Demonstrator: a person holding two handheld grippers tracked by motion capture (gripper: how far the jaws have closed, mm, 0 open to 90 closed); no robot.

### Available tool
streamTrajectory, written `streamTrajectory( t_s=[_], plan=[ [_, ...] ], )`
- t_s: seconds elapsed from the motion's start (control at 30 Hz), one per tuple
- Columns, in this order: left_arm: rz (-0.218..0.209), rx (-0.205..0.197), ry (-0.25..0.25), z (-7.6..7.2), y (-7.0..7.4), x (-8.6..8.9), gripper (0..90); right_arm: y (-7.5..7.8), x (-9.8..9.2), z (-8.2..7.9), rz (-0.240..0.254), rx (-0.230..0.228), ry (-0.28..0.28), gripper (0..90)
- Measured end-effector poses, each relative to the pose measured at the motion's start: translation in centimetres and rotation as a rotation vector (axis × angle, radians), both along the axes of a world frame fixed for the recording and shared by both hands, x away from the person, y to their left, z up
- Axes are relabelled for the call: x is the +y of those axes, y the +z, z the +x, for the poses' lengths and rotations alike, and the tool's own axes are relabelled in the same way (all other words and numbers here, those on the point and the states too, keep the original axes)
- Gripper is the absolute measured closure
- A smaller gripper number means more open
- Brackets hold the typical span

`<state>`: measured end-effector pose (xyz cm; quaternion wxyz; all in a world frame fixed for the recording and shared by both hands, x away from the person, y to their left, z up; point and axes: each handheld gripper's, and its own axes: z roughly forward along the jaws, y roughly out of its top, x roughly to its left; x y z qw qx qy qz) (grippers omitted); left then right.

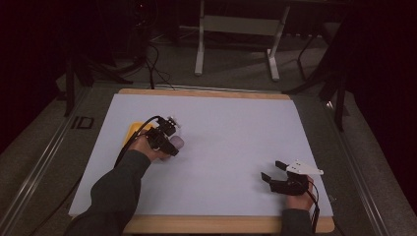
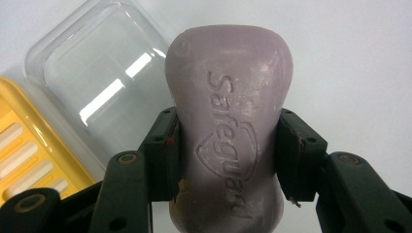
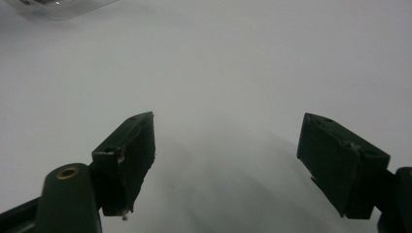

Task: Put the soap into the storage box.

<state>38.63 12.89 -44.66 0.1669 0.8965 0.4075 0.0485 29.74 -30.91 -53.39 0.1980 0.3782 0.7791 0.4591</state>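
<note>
A pale purple soap bar [image 2: 228, 121] stamped with a brand name is clamped between the jaws of my left gripper [image 2: 226, 150], which is shut on it. In the high view that gripper [image 1: 173, 143] is at the left middle of the white table with the soap bar [image 1: 177, 143] at its tip. Right beside it lie a yellow soap dish [image 2: 19, 155] and its clear plastic lid [image 2: 97, 87]; the yellow soap dish [image 1: 134, 131] is partly hidden behind the hand. My right gripper [image 1: 272, 171] rests near the front right of the table, open, nothing between its jaws [image 3: 226, 165].
The white table top [image 1: 231, 132] has a wooden edge along front and back. Beyond the far edge stands a metal table frame [image 1: 236, 34] on a grey floor, with cables [image 1: 152, 64] on the left. A clear plastic edge [image 3: 58, 7] shows at the top left of the right gripper view.
</note>
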Motion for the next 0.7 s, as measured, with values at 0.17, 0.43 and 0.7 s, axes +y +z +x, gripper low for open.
streamTrajectory(
  t_s=[0.17, 0.43, 0.7],
  plan=[
    [-0.016, 0.004, 0.03, 0.4, 0.0, 0.6, 49.9, 0.0, 0.0, 0.0, 0.001, 0.0, 0.0, 21.2],
    [-0.025, -0.001, 0.058, 0.8, -0.1, 1.1, 50.0, 0.0, 0.0, 0.0, -0.002, -0.001, 0.001, 21.2],
    [-0.014, -0.003, 0.089, 1.3, -0.3, 1.7, 50.0, 0.0, 0.0, 0.0, 0.002, 0.001, 0.001, 21.2]
  ],
)
